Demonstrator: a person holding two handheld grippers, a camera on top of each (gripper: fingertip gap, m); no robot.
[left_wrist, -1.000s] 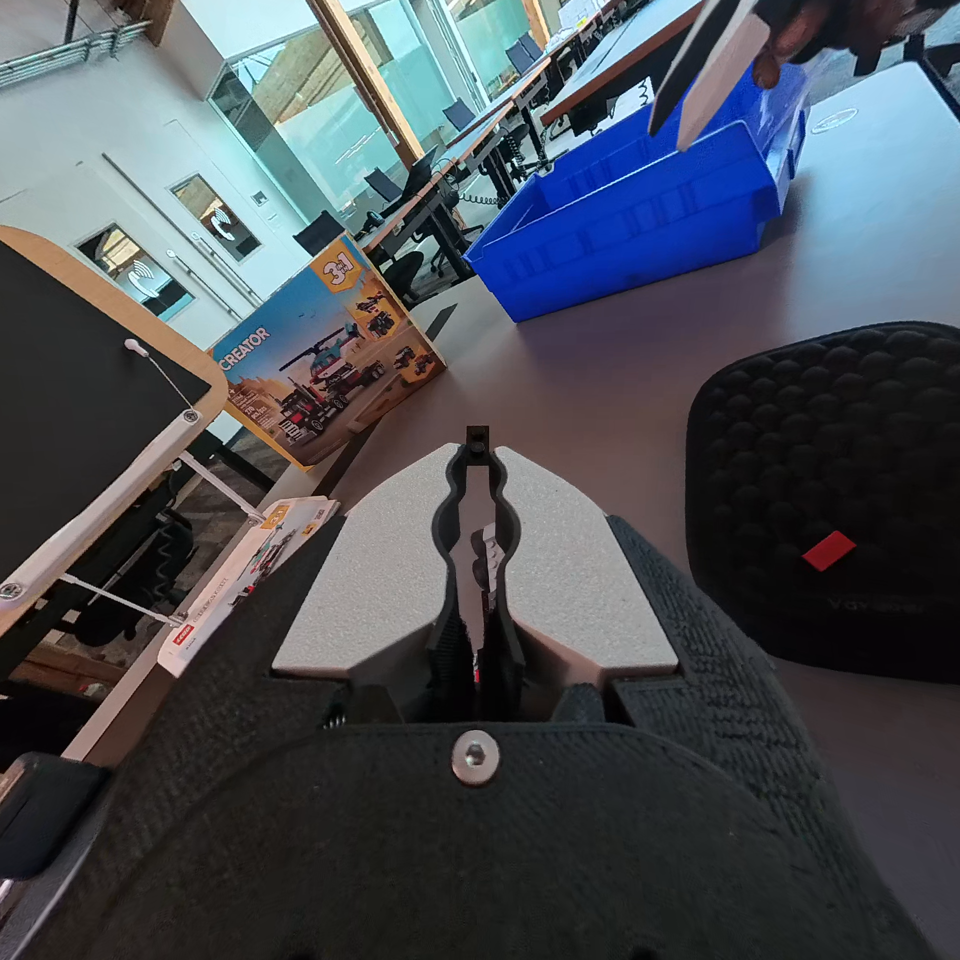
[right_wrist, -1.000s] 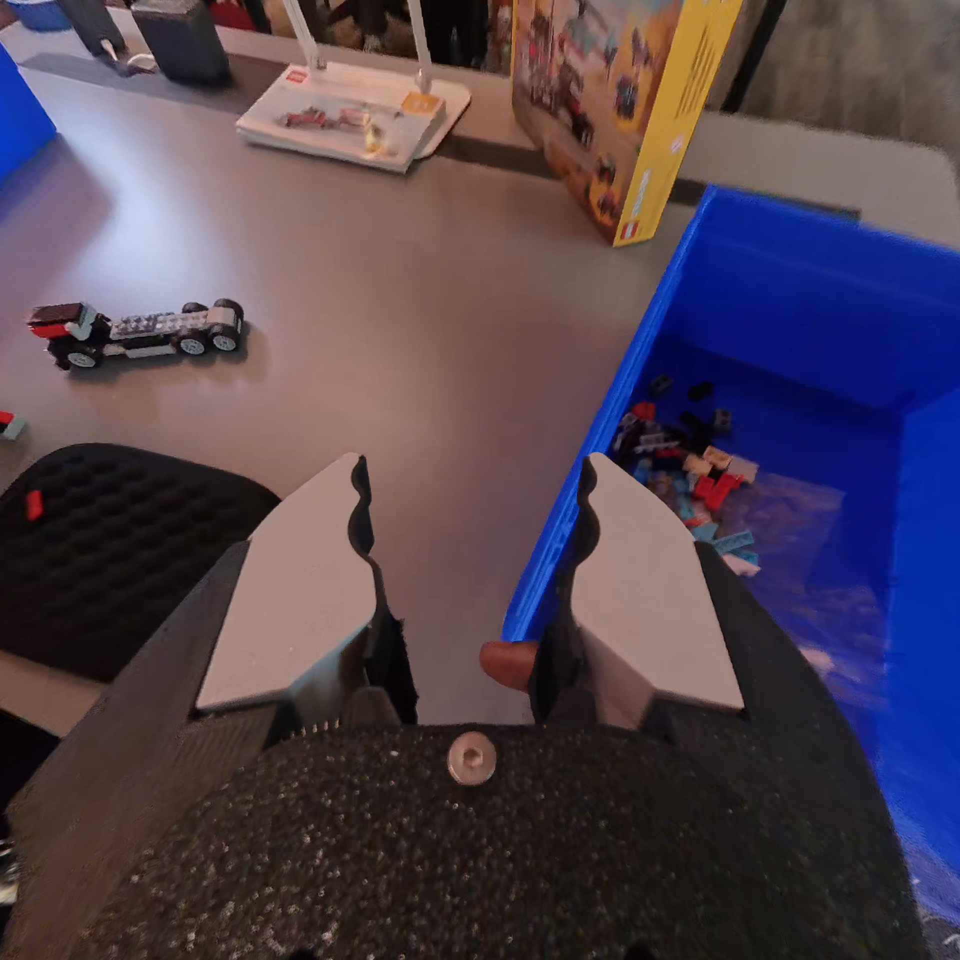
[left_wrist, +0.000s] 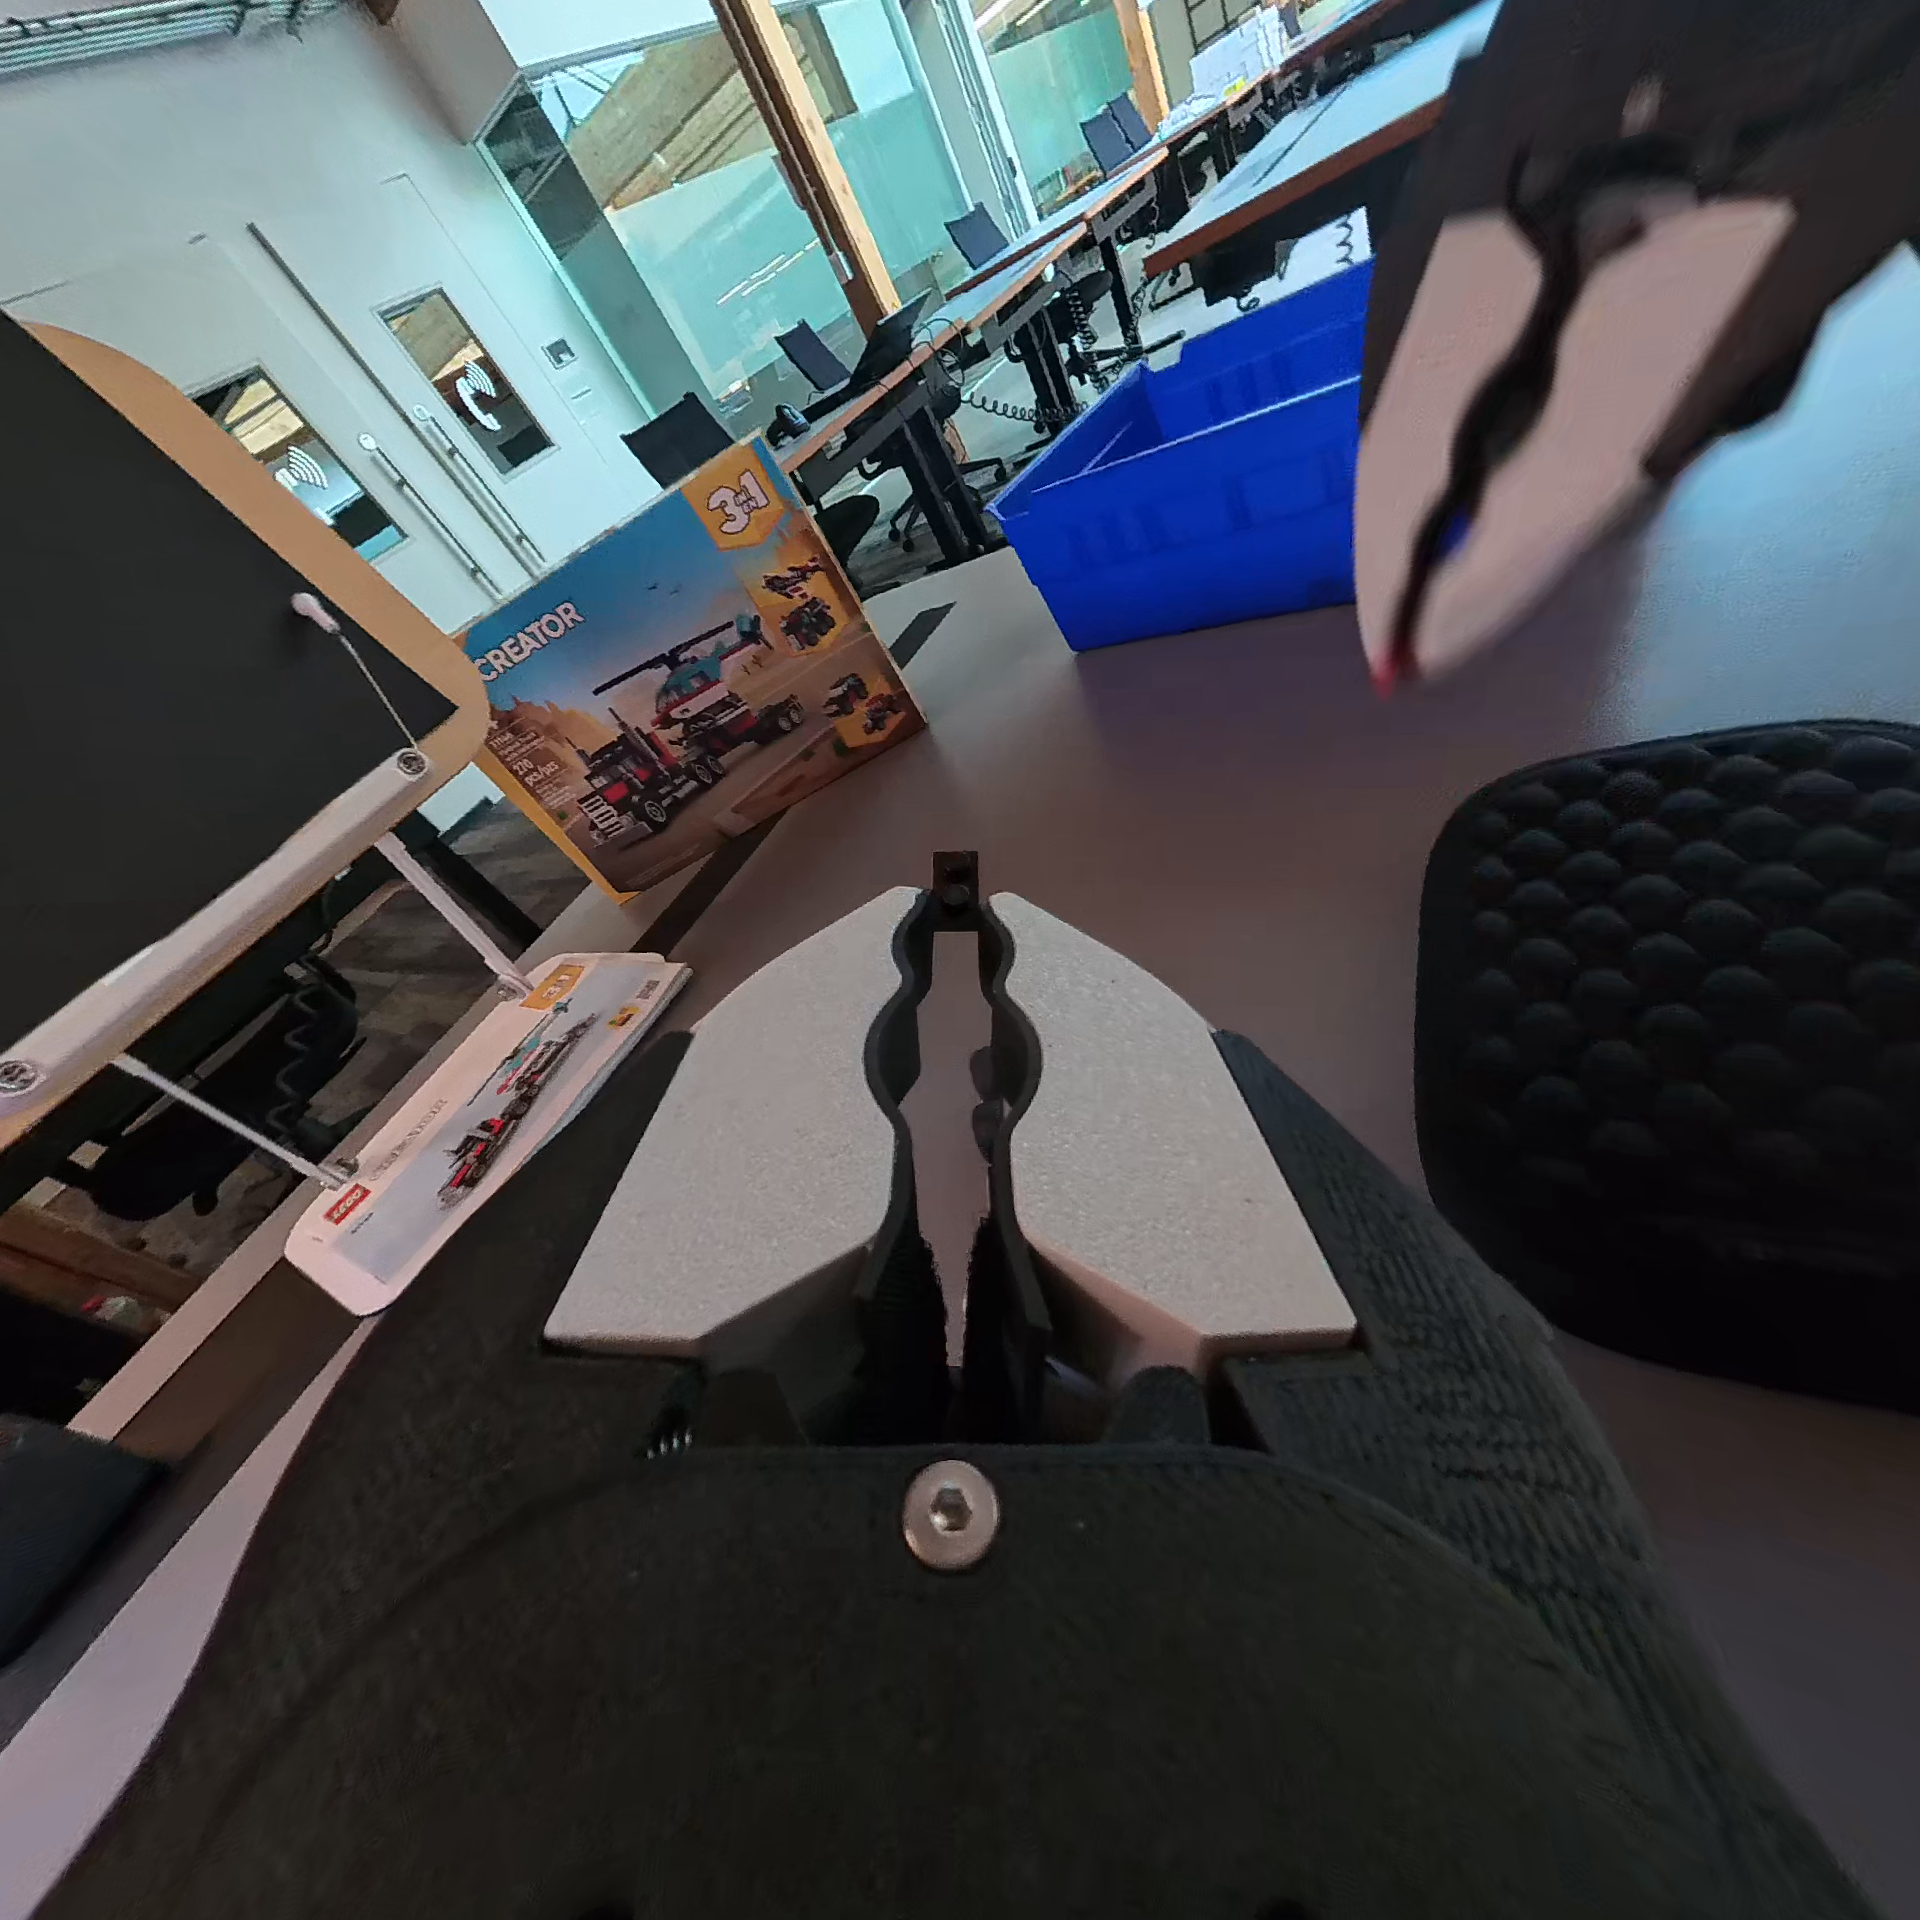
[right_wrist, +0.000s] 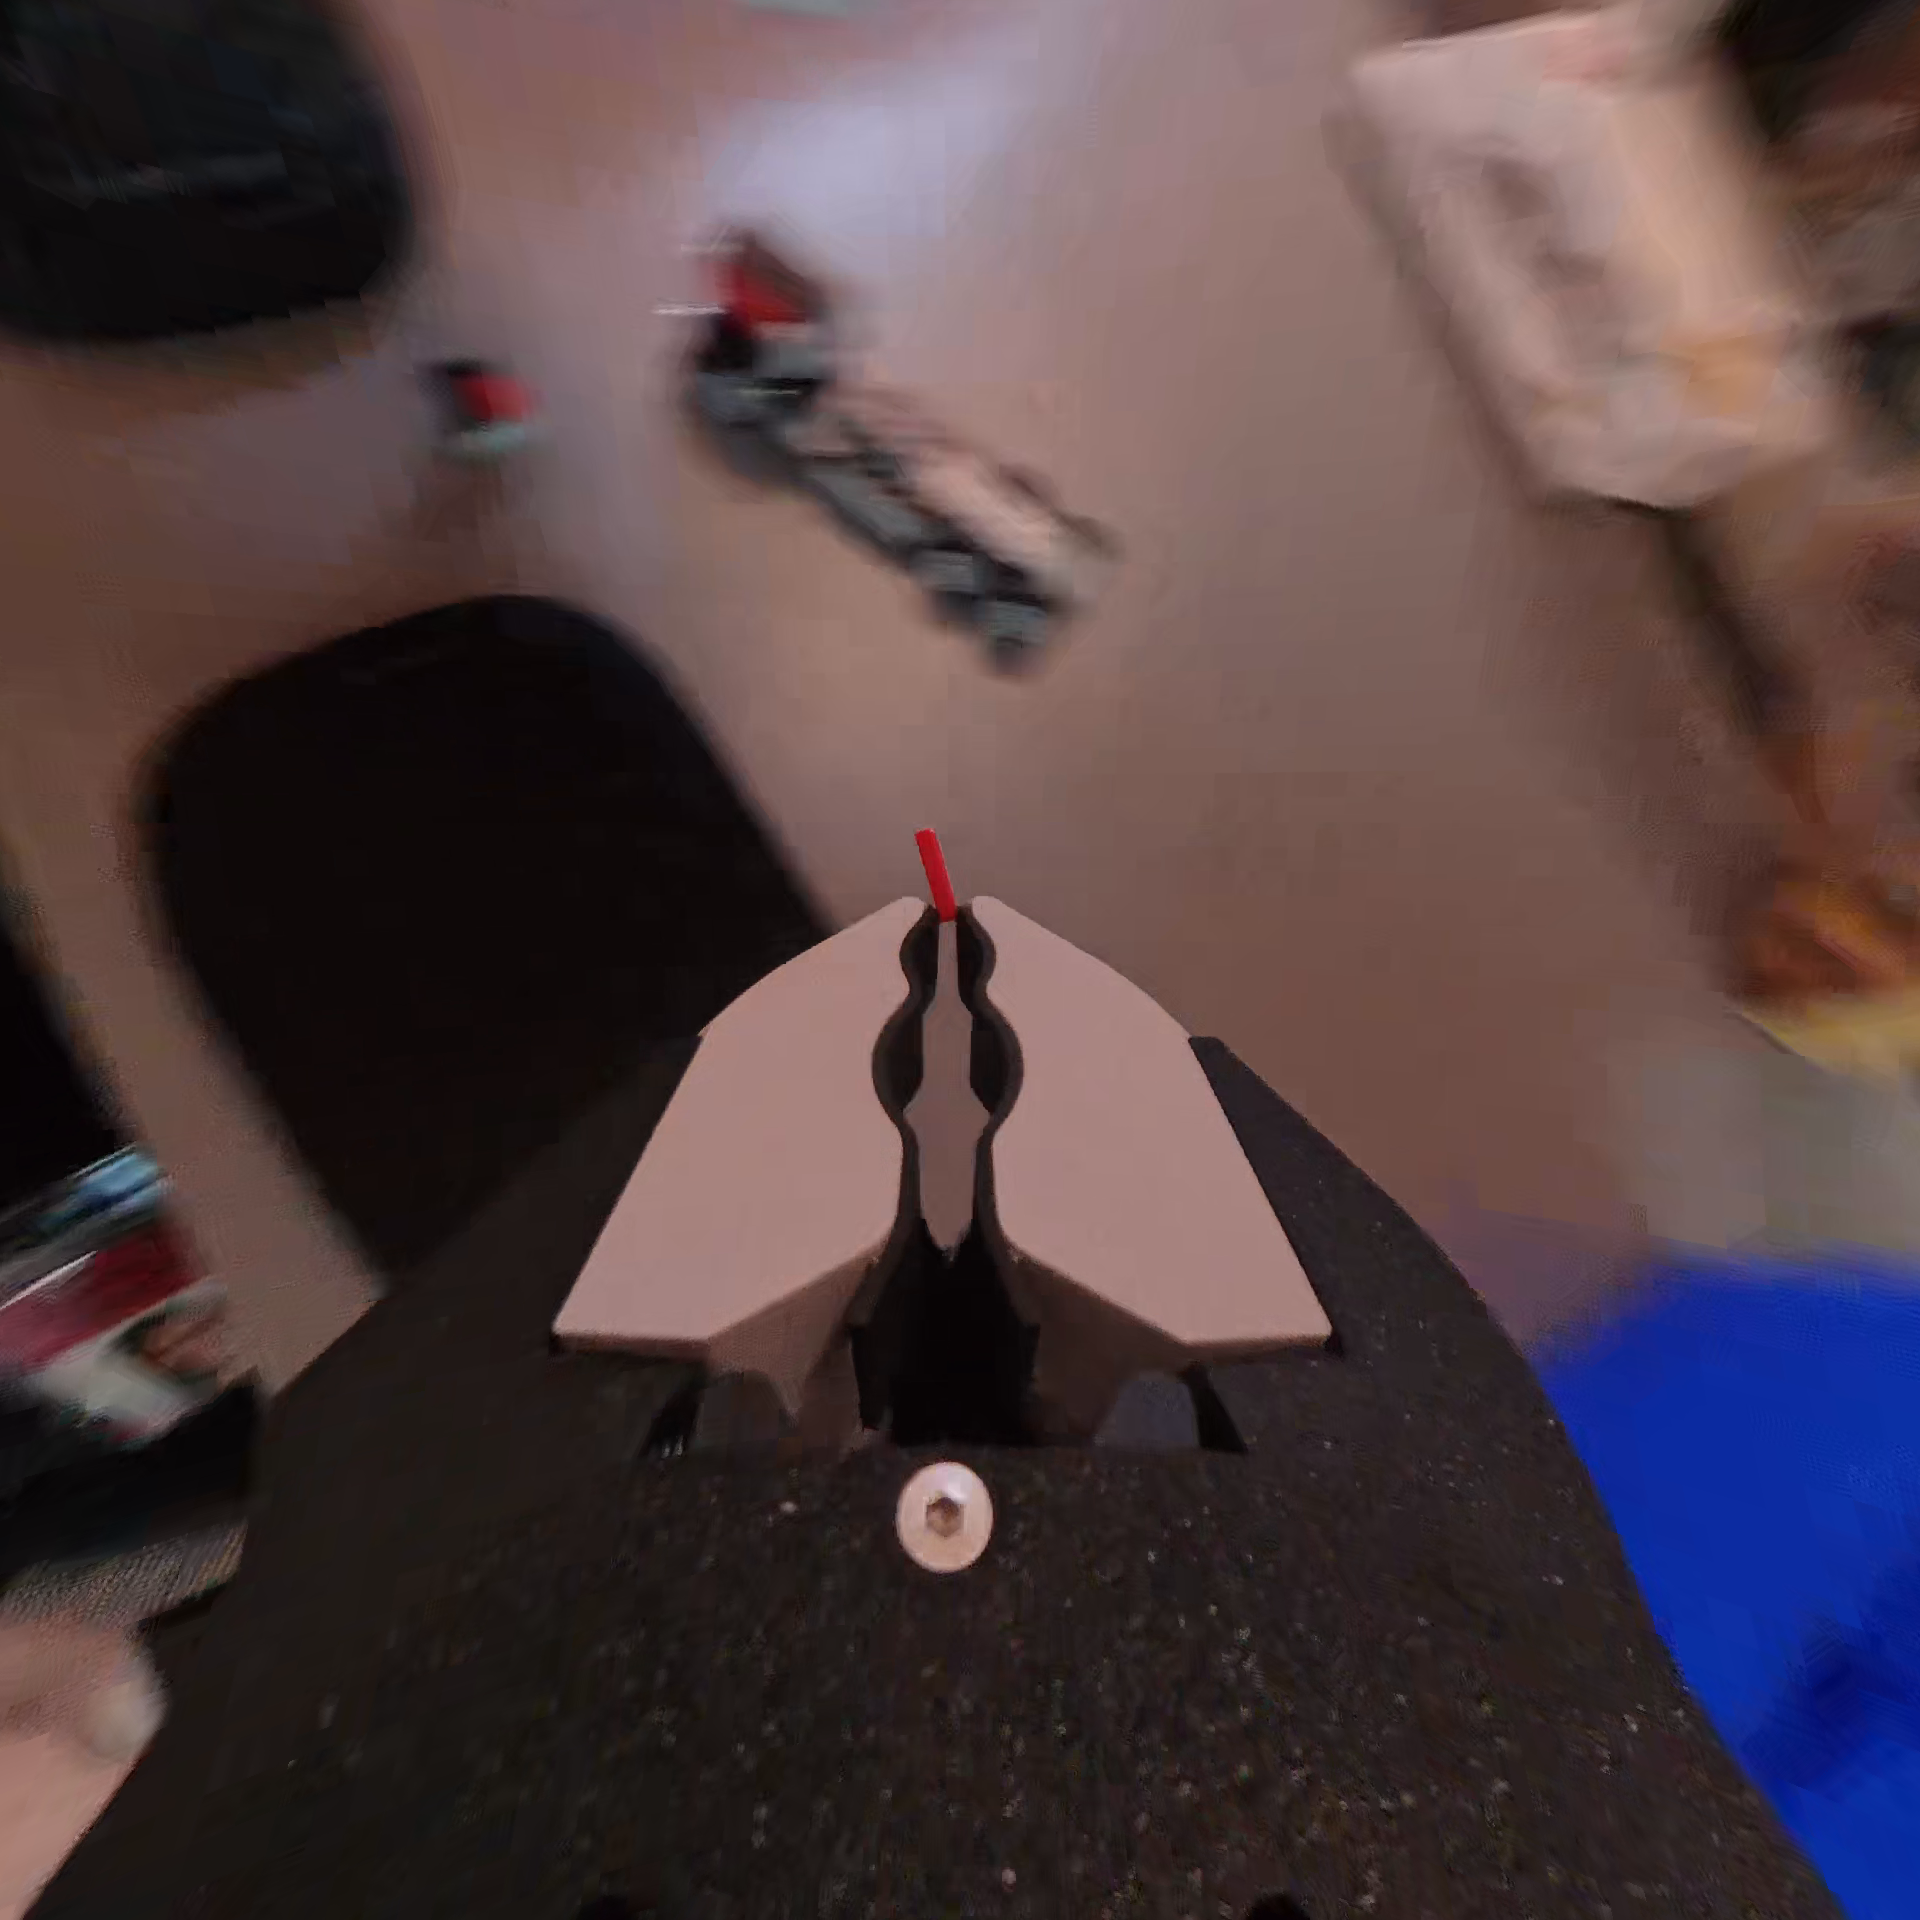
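Tools (left_wrist: 954, 904) (right_wrist: 943, 914) on small black studded brick (left_wrist: 954, 871), perhaps thin red plate (right_wrist: 933, 871).

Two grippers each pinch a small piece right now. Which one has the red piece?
The right gripper: a thin red piece sticks out from its closed fingertips. The left gripper grips a small black studded piece instead.

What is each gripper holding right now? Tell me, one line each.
Left gripper: closed on a small black brick at its tips.
Right gripper: closed on a thin red piece sticking out past its tips.
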